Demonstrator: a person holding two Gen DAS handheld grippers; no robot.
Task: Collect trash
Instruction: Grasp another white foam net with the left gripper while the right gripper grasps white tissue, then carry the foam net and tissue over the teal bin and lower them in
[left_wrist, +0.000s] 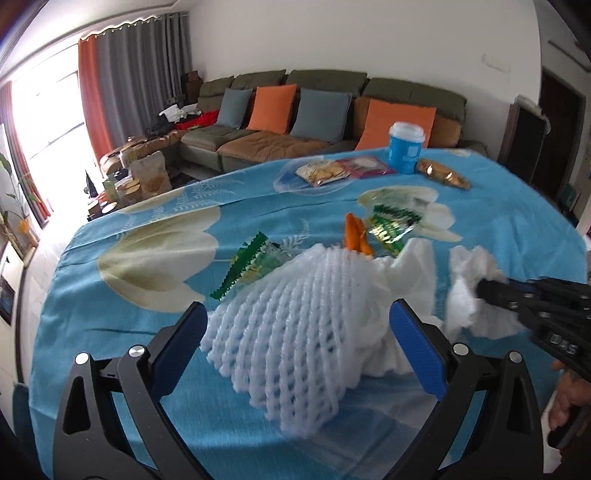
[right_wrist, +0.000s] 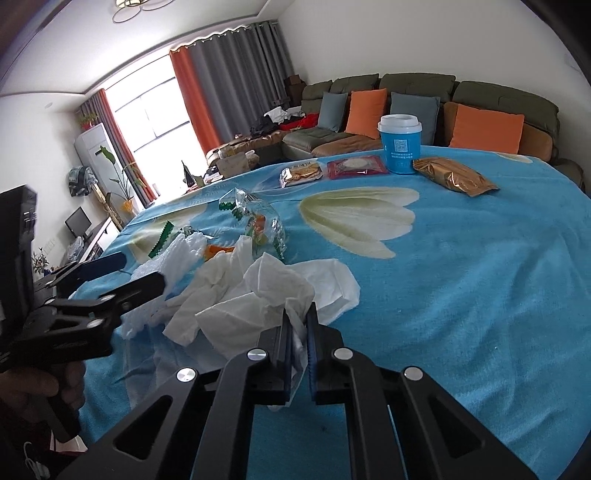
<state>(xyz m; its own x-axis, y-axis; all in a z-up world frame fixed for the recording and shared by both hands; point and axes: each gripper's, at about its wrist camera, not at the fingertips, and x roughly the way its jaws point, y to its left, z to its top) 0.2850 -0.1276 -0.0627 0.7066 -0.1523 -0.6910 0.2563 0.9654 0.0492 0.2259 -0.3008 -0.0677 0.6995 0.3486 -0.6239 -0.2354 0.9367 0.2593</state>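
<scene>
My right gripper (right_wrist: 298, 321) is clamped on a crumpled white tissue (right_wrist: 258, 295) low in the frame's centre, the pinched part hidden between the pads. My left gripper (left_wrist: 299, 325) stands wide open around a white foam net (left_wrist: 291, 325), pads not touching; the net's blur hides its far end, where an orange scrap (left_wrist: 355, 236) and green wrappers (left_wrist: 391, 225) peek out on the blue cloth (left_wrist: 110, 325)

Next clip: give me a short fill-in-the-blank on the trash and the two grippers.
1. The right gripper is shut on a crumpled white ____.
2. The white foam net lies between the open fingers of the ____ gripper.
3. The lidded cup at the far side is ____ in colour.

Missing words: tissue; left; blue
</scene>
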